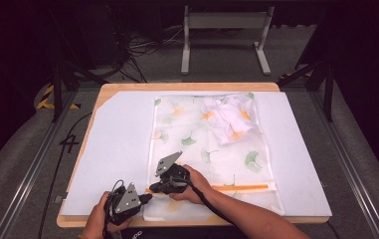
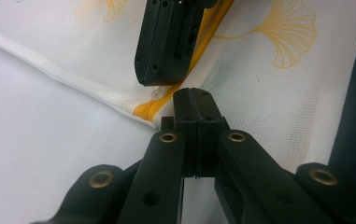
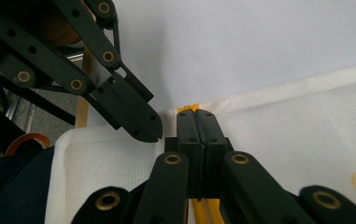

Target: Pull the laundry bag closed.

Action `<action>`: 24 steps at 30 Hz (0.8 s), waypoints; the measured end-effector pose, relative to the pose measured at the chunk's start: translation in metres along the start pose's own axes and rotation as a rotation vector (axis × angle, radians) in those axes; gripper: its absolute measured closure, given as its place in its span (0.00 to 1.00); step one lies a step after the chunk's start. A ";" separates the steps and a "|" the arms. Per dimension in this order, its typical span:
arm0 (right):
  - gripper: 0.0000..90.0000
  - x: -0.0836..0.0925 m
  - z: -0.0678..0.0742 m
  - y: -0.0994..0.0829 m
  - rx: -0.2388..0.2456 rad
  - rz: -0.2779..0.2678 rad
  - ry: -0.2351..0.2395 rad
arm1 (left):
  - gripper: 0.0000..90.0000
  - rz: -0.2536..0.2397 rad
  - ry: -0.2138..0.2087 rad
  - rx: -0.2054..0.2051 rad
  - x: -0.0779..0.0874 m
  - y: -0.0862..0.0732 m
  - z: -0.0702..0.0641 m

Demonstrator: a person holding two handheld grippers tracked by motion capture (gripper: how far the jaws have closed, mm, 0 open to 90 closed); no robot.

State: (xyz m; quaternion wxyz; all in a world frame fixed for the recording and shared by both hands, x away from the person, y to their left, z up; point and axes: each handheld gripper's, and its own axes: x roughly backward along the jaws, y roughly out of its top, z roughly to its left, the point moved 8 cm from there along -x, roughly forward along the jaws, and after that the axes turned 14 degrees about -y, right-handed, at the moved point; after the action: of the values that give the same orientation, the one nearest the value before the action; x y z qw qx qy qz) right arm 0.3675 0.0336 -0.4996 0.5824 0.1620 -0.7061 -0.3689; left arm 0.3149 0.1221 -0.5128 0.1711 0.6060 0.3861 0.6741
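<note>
1. mesh laundry bag (image 1: 212,144) lies flat on the white mat (image 1: 112,149), printed with ginkgo leaves; its orange zipper (image 1: 236,187) runs along the edge nearest the person, and both grippers sit at that zipper's left end.
2. right gripper (image 1: 153,189): jaws together, tips down on the zipper's end at the bag's corner. looks clamped on the pull or the tape there, but i cannot tell which.
3. left gripper (image 1: 147,197): jaws together too, tips just beside the right gripper's tips at the same corner, seemingly pinning the bag's hem.
4. step in hand, as i judge it: working the zipper, one gripper anchoring the corner while the other takes the slider.
5. next move likely calls for a straight pull along the zipper line away from the left gripper, which holds firm so the mesh does not bunch.
6. white cloth bundle (image 1: 229,117) shows through the mesh at the bag's far end, well apart from both grippers.
7. hard to make out: the slider itself is hidden under the jaw tips, and whether the zipper is open or closed along its length is unclear.
</note>
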 end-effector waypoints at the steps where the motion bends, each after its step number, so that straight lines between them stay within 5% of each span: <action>1: 1.00 0.000 0.000 0.000 0.002 0.001 0.002 | 1.00 -0.008 -0.006 0.006 0.000 0.000 0.001; 7: 0.97 0.001 0.003 0.001 -0.045 0.000 0.069 | 1.00 -0.009 -0.013 0.006 0.000 -0.001 0.001; 17: 0.94 -0.002 0.001 -0.001 0.012 -0.001 -0.037 | 1.00 -0.014 -0.021 0.009 0.002 -0.003 -0.001; 24: 0.91 -0.002 -0.001 -0.002 0.004 0.009 -0.010 | 1.00 -0.022 -0.040 0.030 0.002 -0.003 0.000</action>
State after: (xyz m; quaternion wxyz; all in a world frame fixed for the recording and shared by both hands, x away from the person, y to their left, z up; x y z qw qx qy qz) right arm 0.3688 0.0332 -0.5030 0.5803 0.1584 -0.7103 -0.3656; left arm 0.3136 0.1259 -0.5133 0.1773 0.6176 0.3993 0.6540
